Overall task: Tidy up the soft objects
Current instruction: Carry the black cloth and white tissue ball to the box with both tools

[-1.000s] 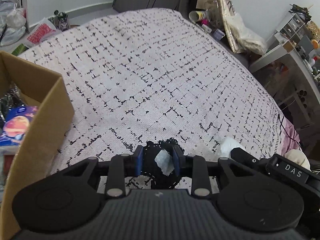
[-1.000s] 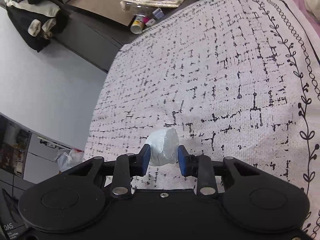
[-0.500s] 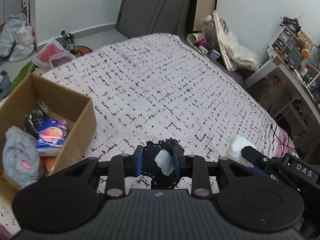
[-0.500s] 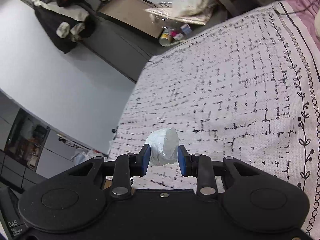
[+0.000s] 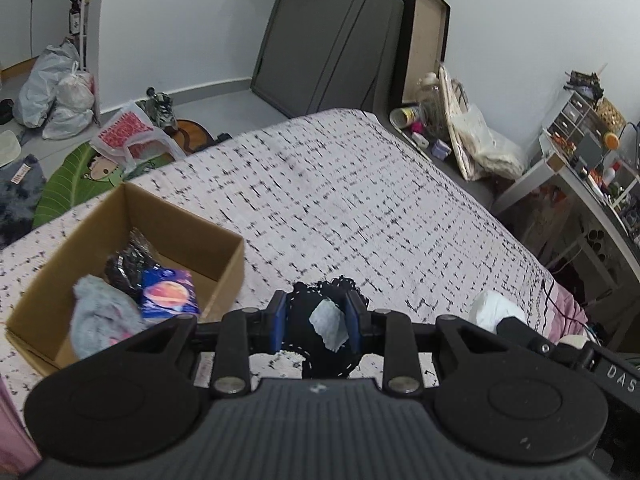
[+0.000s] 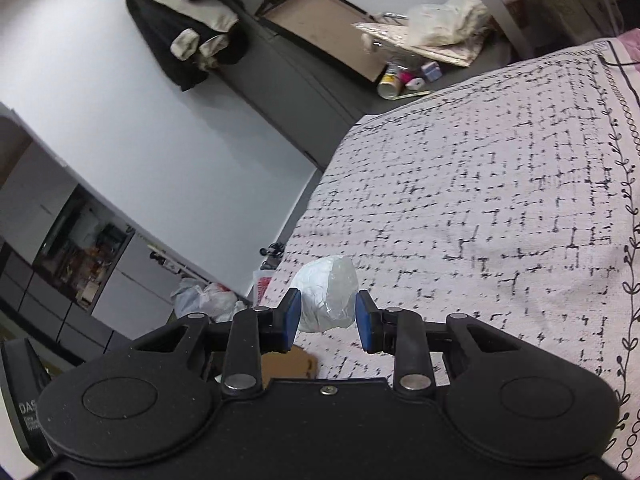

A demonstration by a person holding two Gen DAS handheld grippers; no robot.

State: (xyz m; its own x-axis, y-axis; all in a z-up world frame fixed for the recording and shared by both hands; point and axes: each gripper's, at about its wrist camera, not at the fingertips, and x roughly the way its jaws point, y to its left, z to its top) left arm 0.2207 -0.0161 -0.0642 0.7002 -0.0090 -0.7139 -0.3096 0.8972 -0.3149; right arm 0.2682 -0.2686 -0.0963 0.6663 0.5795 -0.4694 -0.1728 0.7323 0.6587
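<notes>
Left hand-held gripper point(image 5: 316, 322), black with blue pads, clamped on a crumpled black lacy fabric piece point(image 5: 304, 332) bearing a small white tag point(image 5: 329, 321); raised above a bed covered in a white blanket with black dashed grid pattern point(image 5: 360, 208). Blue pads point(image 5: 277, 320) pressed against both sides of the fabric.

Ahead and to the left, resting on the bed: an open brown cardboard box point(image 5: 224, 276). Inside it, a fuzzy grey soft item point(image 5: 104, 312), a blue packet printed with an orange planet point(image 5: 170, 294), and a dark crinkled bundle point(image 5: 126, 264), all bunched together.

Right hand-held gripper point(image 6: 327, 320), same black-and-blue build, holding a white crumpled wad wrapped in clear plastic point(image 6: 326, 298) between its pads, lifted over the same patterned blanket point(image 6: 480, 208). Left pad touching the wad; right pad at its edge, contact hard to tell. Same white wad visible at the right edge of the left view point(image 5: 494, 312), beside the other gripper's black body.

A corner of brown cardboard point(image 6: 290, 364) just below the right gripper's pads.
</notes>
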